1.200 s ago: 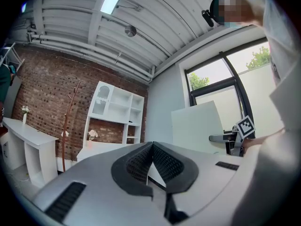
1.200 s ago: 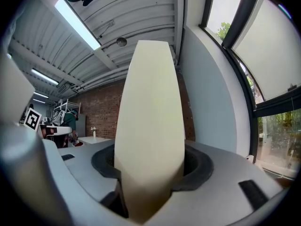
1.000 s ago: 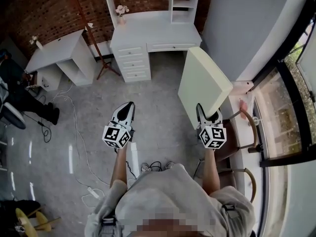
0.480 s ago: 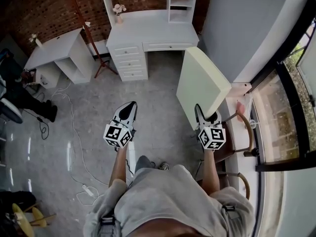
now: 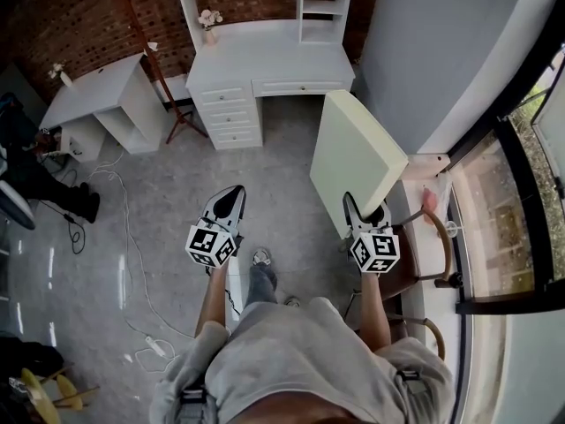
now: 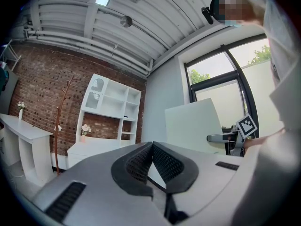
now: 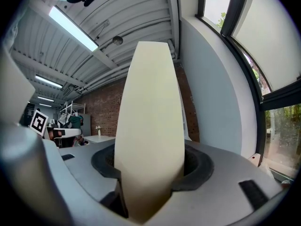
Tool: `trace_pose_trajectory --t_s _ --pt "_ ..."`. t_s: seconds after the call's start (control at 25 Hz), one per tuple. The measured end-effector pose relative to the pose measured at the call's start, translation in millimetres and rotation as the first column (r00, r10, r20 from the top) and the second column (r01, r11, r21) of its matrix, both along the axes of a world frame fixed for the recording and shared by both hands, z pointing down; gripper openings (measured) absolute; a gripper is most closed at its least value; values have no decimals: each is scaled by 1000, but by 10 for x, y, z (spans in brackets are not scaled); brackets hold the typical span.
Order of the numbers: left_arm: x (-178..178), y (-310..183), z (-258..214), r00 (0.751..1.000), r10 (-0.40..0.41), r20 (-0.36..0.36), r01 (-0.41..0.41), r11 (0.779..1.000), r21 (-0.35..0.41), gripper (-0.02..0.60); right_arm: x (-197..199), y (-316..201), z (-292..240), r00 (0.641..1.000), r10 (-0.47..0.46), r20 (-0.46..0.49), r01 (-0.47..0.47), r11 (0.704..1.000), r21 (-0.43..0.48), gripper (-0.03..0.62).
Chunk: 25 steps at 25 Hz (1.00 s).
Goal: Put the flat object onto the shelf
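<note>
The cream board stood on edge, clamped in the right gripper, right of the white desk; the left gripper was closed, empty.

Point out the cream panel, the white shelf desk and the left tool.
cream panel (image 5: 357,157): head view, middle of its broad face.
white shelf desk (image 5: 265,60): head view, bare desktop.
left tool (image 5: 232,191): head view, its closed tips.
</note>
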<state>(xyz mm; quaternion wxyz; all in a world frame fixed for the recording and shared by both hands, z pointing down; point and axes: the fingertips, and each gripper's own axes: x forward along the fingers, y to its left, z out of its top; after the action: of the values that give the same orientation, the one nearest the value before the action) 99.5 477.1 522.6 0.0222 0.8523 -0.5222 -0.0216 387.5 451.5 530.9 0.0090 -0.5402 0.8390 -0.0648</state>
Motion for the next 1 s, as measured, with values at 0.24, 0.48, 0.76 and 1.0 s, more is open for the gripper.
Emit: trace_pose_trajectory --t_s 0.24,0.48,0.76,1.0 --pt "-159 -418 100 1000 0 -19 0 1000 -9 12 -160 -370 48 1000 2 -9 -2 1000 -2 268" --pt "-325 -1059 195 999 29 -29 -29 999 -25 12 -377 -983 79 1000 27 4 -27 1000 -15 268" --pt "-798 -1958 51 999 40 -30 -41 999 -26 12 -856 -1873 -70 999 41 -4 -41 999 -16 268" --pt "-1163 -2728 -36 998 44 -36 -44 999 -17 12 -1247 -2636 -214 999 42 -13 -42 999 1 268"
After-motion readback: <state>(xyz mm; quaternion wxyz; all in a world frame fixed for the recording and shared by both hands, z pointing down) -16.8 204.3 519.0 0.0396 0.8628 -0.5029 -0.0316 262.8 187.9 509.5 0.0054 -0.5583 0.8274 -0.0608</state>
